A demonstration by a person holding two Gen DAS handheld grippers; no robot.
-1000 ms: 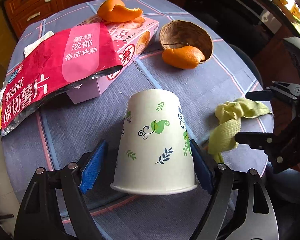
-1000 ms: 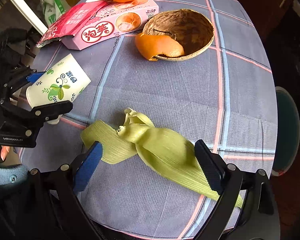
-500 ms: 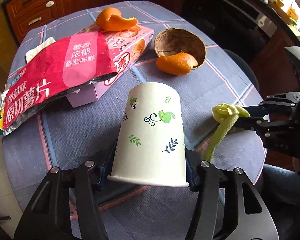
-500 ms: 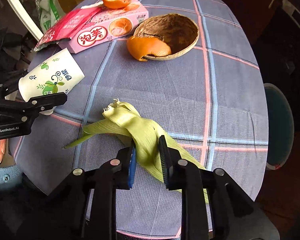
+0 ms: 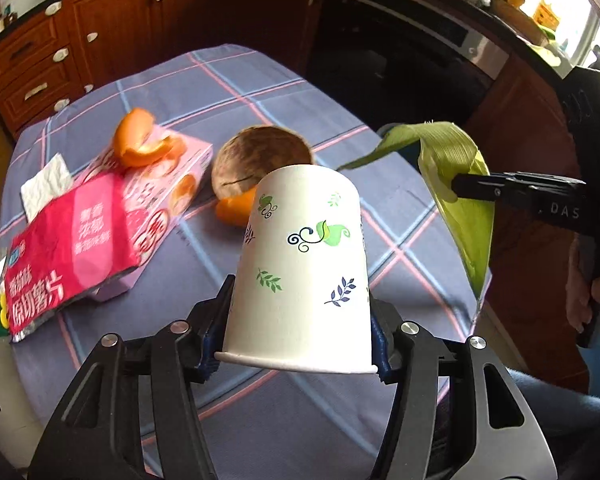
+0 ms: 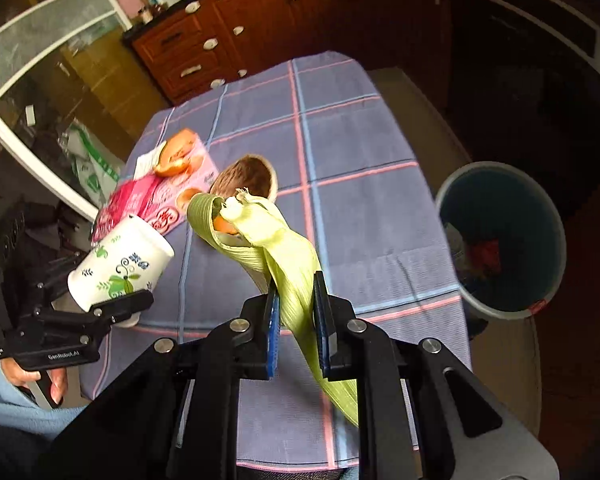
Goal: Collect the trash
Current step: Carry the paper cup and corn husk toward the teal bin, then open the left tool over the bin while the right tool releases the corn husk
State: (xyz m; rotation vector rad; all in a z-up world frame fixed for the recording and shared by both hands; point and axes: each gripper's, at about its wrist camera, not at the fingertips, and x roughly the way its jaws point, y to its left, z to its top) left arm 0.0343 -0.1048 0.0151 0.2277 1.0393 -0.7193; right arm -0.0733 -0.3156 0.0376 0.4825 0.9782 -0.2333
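The left gripper clamps a white leaf-printed paper cup at frame centre. The right gripper's fingers are closing on a pale green corn husk. Both should travel steadily to the grey bin at right.

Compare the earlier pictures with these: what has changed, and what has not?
The left gripper closed on the paper cup and lifted it. The right gripper pinched the corn husk and raised it. The pink box, chip bag, peels and coconut shell stayed put.

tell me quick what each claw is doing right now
Left claw: shut on the paper cup.
Right claw: closing on the corn husk pinched between its pads.
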